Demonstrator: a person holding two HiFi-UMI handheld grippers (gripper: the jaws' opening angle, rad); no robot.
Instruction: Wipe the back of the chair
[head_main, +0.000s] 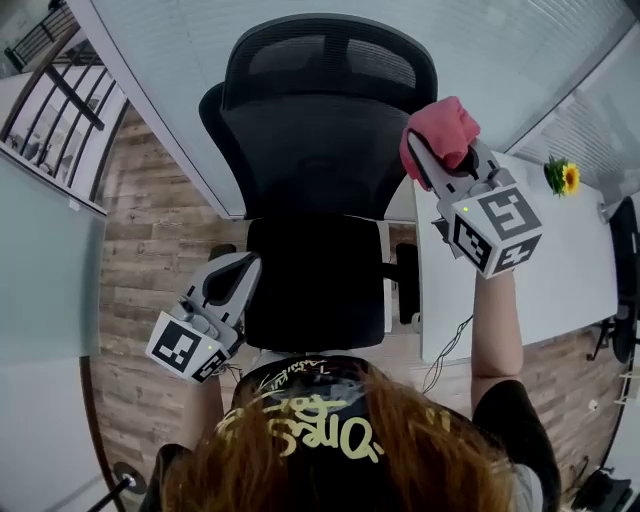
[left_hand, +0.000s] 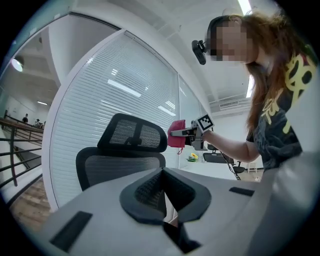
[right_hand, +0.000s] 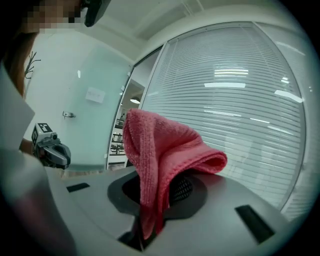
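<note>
- The right gripper (head_main: 430, 152) has its fingers clamped on a pink cloth (head_main: 446, 126). The cloth is bunched above the fingers, with a fold hanging down between them. Pinching it low leaves a soft wad out front, which looks like the face meant to meet the chair.
- The cloth is held high, by the upper right edge of the chair back (head_main: 318, 150) and just below the headrest (head_main: 330, 58). No view settles whether it touches the mesh. My guess is that a wiping stroke is about to begin at the top, and the back is not yet visibly wiped.
- The left gripper (head_main: 236, 270) is low at the left front corner of the seat (head_main: 315, 282). Its fingers are closed together with nothing between them. It seems parked there as a spare, perhaps ready to steady the chair, which may well swivel or roll when pushed.
- The back is black open mesh in a darker frame. It will probably give under pressure and snag lint, so broad, light passes should suit it.
- The chair stands on a wood-plank floor (head_main: 130, 265), facing the person, with its back close to a glass wall with white blinds (left_hand: 125, 95).
- A white bench (head_main: 560, 275) sits to the right of the chair, and a small yellow flower (head_main: 564, 177) stands near its far edge.
- A dark railing (head_main: 55, 100) shows beyond the glass on the left.
</note>
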